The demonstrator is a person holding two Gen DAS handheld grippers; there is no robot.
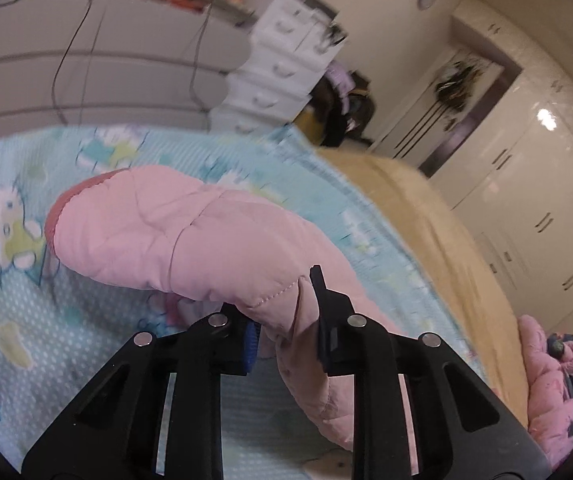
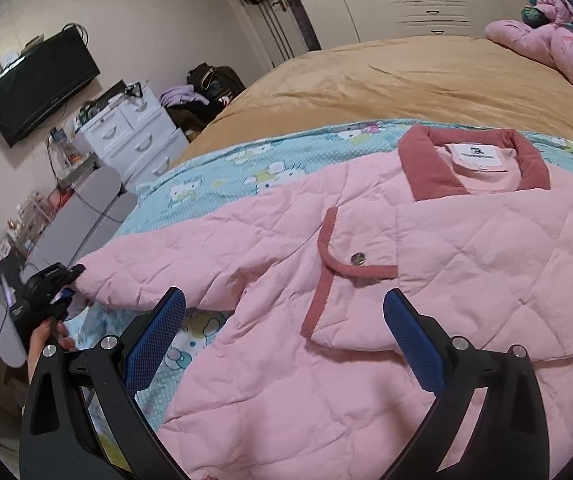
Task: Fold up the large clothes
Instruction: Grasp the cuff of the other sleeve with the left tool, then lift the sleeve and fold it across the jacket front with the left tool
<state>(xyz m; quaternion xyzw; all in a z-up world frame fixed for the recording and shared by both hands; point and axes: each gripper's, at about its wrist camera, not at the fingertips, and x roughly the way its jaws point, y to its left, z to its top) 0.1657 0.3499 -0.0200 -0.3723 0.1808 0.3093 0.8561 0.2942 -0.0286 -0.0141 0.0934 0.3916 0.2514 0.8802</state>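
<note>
Left gripper (image 1: 284, 316) fingers clamped on a fold of the pink quilted jacket (image 2: 426, 264) sleeve (image 1: 174, 232), near its cuff; sleeve runs away from the fingers, raised above the cartoon-print blue sheet (image 1: 66, 332). Right gripper (image 2: 284, 328) fingers spread wide, gripping nothing, hovering over the jacket front just below the chest pocket (image 2: 350, 280). Jacket lies flat, front up, on the sheet; dark pink collar (image 2: 474, 160) at the far end. Beyond the collar: tan blanket (image 2: 386, 80), then a bunched pink quilt (image 2: 554, 32).
</note>
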